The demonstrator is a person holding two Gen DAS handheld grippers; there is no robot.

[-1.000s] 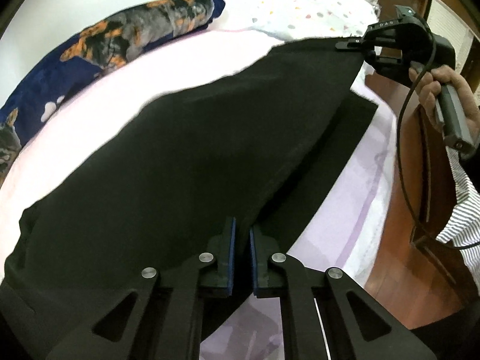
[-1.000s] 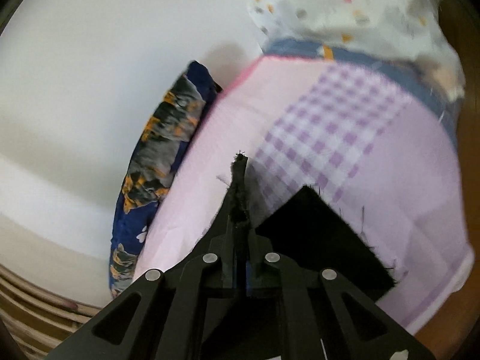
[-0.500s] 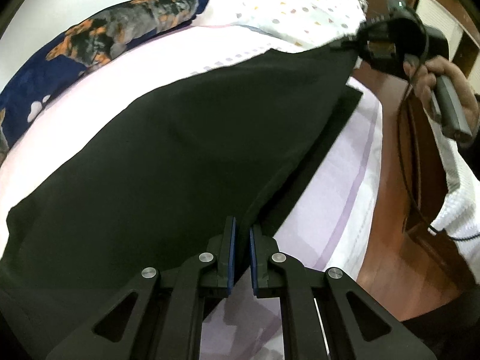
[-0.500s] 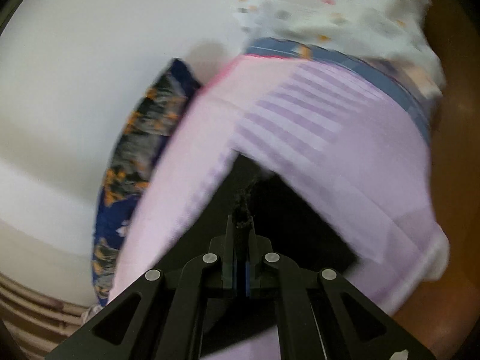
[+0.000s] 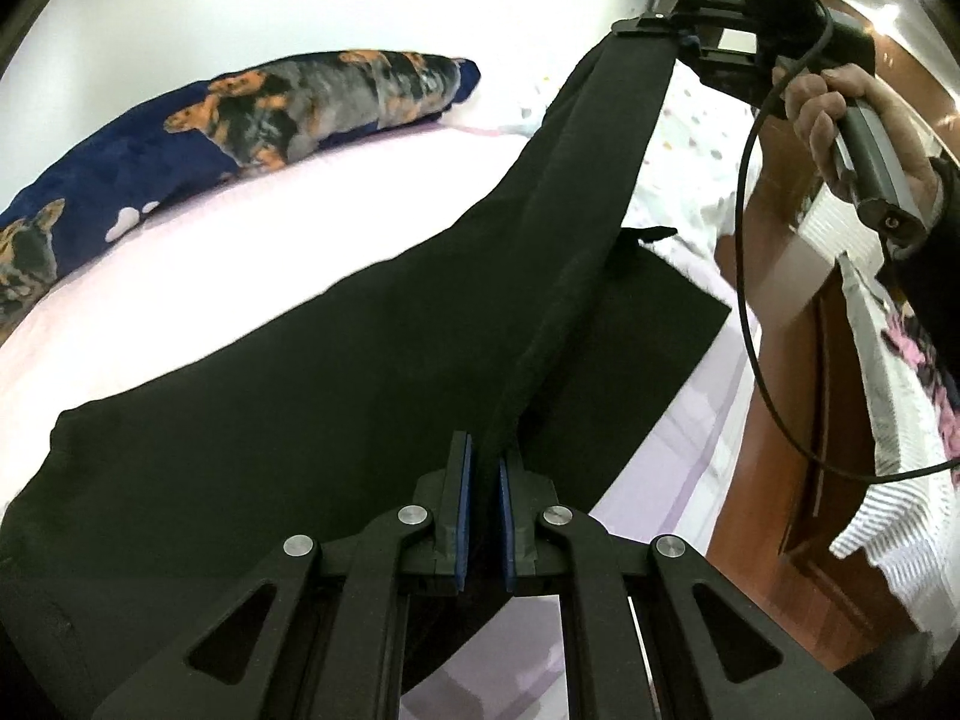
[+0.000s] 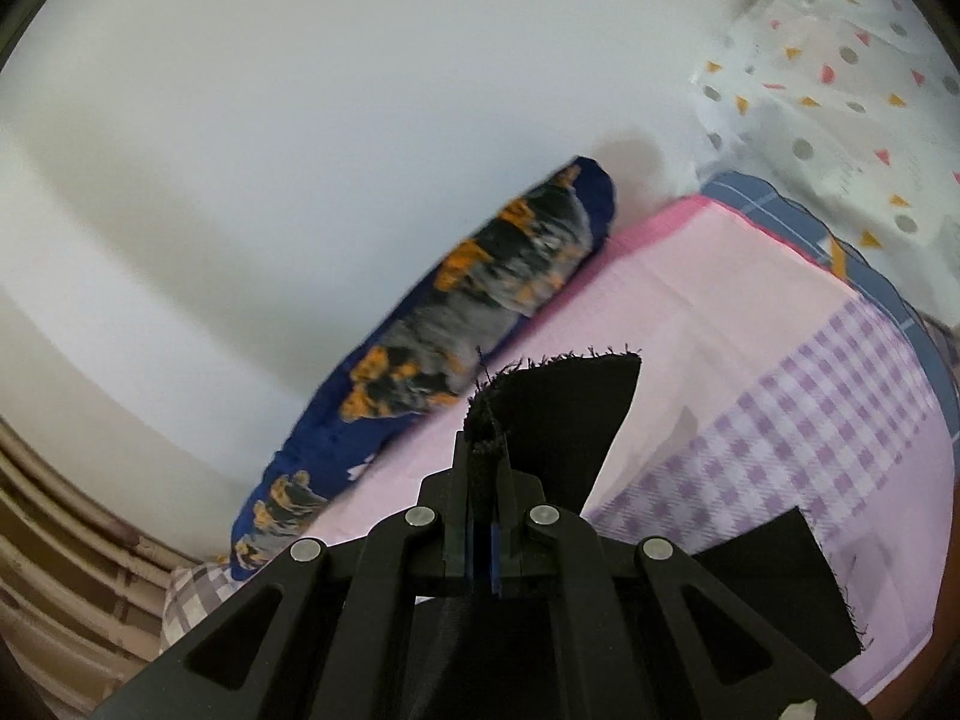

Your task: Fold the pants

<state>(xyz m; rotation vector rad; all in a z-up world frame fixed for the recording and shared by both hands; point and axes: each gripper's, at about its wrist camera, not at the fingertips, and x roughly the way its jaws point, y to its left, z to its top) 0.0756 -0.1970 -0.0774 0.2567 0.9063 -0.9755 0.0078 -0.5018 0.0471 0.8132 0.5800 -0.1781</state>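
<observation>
Black pants lie on a pink bed. One leg is lifted off the bed and stretched between both grippers. My left gripper is shut on the leg's edge near the seat. My right gripper is shut on the frayed hem, held high above the bed; in the right wrist view the gripper pinches that hem. The other leg lies flat on the bed, its end showing in the right wrist view.
A dark blue dog-print pillow lies along the white wall, also in the right wrist view. A white dotted blanket is heaped at the bed's far end. The bed's right edge borders brown wooden furniture.
My right gripper has risen well above the bed, lifting the hem and pulling the upper leg taut and narrow. The lower leg now lies uncovered on the bed.
</observation>
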